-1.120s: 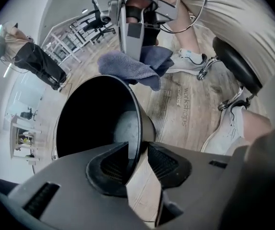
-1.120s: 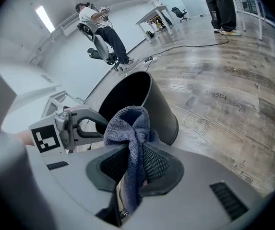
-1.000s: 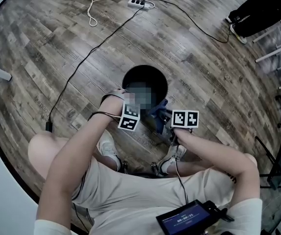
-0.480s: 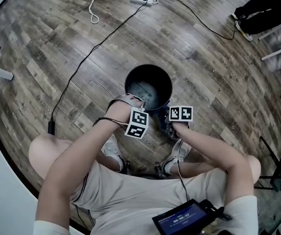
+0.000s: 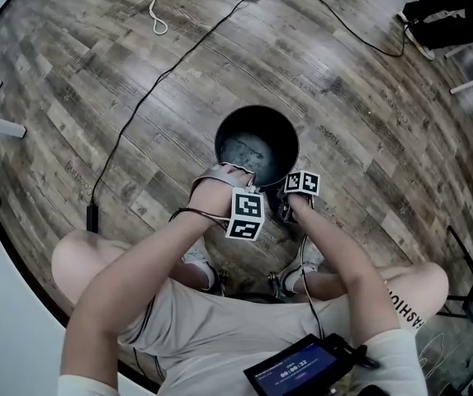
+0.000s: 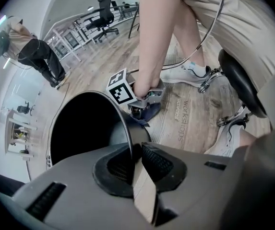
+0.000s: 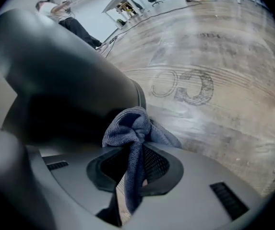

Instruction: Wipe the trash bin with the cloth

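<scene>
— Where do we stand? The bin (image 5: 279,130) sits on the floor (image 5: 368,97), at the centre of the head view.
— Our left tool (image 6: 133,158) is clamped on its near rim. Our right tool (image 7: 131,169) pinches the cloth (image 7: 130,126), bunched at the bin's outer wall, lower right.
— So the wiping is only starting, we judge. Next we press the cloth on and sweep round the wall, with the rim held firm.

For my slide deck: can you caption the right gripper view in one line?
Right tool, shut on a blue cloth, at the dark trash bin outer wall, wood floor beyond.
</scene>
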`<state>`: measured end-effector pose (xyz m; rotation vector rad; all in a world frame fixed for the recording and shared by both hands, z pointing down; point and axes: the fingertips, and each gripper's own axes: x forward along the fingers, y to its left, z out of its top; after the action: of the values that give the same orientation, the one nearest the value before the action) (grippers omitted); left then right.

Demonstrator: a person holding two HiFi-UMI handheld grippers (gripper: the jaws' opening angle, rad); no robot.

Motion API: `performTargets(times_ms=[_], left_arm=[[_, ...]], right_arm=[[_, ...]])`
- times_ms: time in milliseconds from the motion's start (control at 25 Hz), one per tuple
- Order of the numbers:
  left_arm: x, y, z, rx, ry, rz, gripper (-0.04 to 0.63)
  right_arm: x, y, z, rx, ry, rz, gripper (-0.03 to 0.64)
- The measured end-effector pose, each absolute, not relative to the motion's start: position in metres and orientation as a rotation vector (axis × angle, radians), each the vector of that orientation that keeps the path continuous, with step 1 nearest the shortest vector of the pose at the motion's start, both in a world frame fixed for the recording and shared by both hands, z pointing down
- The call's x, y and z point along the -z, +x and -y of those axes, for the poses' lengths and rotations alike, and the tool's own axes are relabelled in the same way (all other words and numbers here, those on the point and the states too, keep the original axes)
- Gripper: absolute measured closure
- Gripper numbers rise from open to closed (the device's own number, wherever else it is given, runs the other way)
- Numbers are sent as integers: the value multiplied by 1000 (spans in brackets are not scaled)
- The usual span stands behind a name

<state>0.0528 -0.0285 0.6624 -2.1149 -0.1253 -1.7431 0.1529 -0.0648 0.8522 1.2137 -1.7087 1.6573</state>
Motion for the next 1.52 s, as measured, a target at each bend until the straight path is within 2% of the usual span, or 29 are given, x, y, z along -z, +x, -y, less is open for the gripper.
performTargets(times_ms=[240,360,520,800,920,1200,1520], left_arm=[[-660,55,27,1712,-2172,128,540],[-658,49,32,1731,-2151,137,466],[-660,30,46,1767,-2058,118,436],[-671,13,52,1800,-2000,114,436],[-671,13,52,1803,-1999,103,456],[-671,16,44,1799,-1973,144,492],[-669,30,38,1811,-2010,134,512]], right_arm=[[-830,157,62,-1536,1189,1705,552],[-798,159,58,-1486,1133,1720,552],[-744,158,46,-1418,1066,1782,552],[-655,148,31,-1461,1096,1907,552],[-630,139,35,-1468,1117,1970,553],[-638,135,56,-1439,1163,1971,552],[-710,143,64,-1363,1184,1908,552]])
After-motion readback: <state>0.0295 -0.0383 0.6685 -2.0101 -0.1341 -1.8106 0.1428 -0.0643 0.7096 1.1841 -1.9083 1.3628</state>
